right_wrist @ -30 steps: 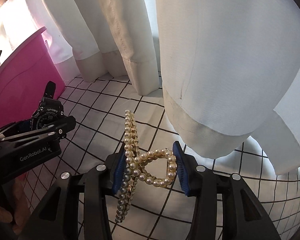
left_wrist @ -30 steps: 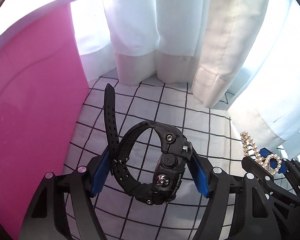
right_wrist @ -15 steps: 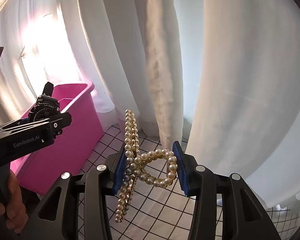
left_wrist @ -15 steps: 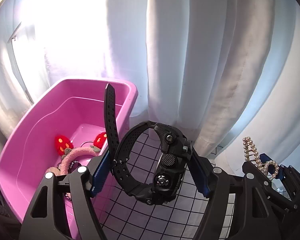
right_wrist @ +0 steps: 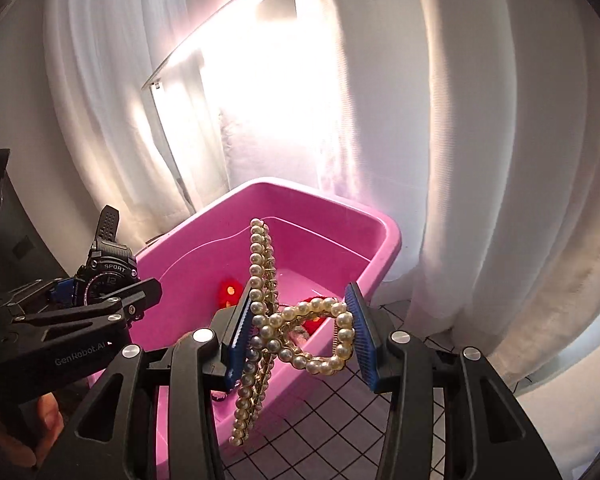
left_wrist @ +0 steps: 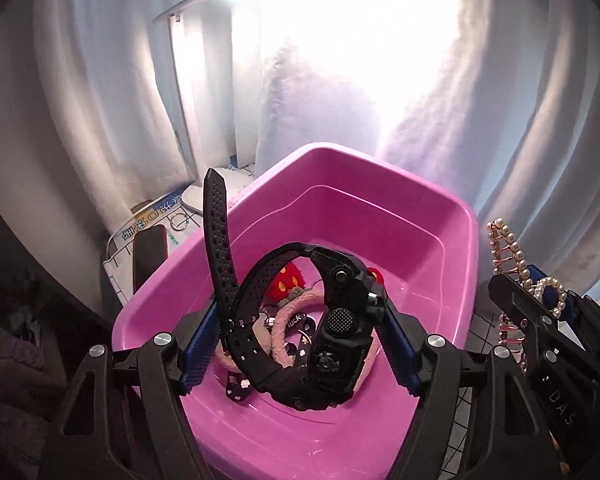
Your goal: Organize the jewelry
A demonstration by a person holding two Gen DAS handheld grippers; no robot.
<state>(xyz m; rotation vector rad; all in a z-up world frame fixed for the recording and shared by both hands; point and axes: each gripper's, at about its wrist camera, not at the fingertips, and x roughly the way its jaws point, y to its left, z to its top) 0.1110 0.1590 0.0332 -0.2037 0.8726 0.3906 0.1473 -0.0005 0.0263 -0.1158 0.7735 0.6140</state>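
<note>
A black sport watch (left_wrist: 336, 320) is clamped between the blue pads of my left gripper (left_wrist: 300, 340), its strap end sticking up. It hangs over the open pink tub (left_wrist: 380, 178). My right gripper (right_wrist: 300, 332) is shut on a pearl hair claw clip (right_wrist: 256, 264), held above the tub's near right corner (right_wrist: 388, 240). Inside the tub lie a pink fuzzy headband with red strawberries (left_wrist: 288, 280) and a small black clip (left_wrist: 240, 386). In the right wrist view the watch (right_wrist: 104, 276) shows at the left, over the tub's left rim.
White curtains (right_wrist: 480, 160) hang close behind and to the right of the tub. A black-grid white cloth (right_wrist: 320, 420) covers the table. Left of the tub lie a printed sheet, a metal ring (left_wrist: 179, 222) and a dark flat object (left_wrist: 150, 248). A hand (right_wrist: 48, 416) holds the left gripper.
Both grippers have risen and swung left from above the grid cloth to over the pink tub, whose inside has come into view. Each still holds its item.
</note>
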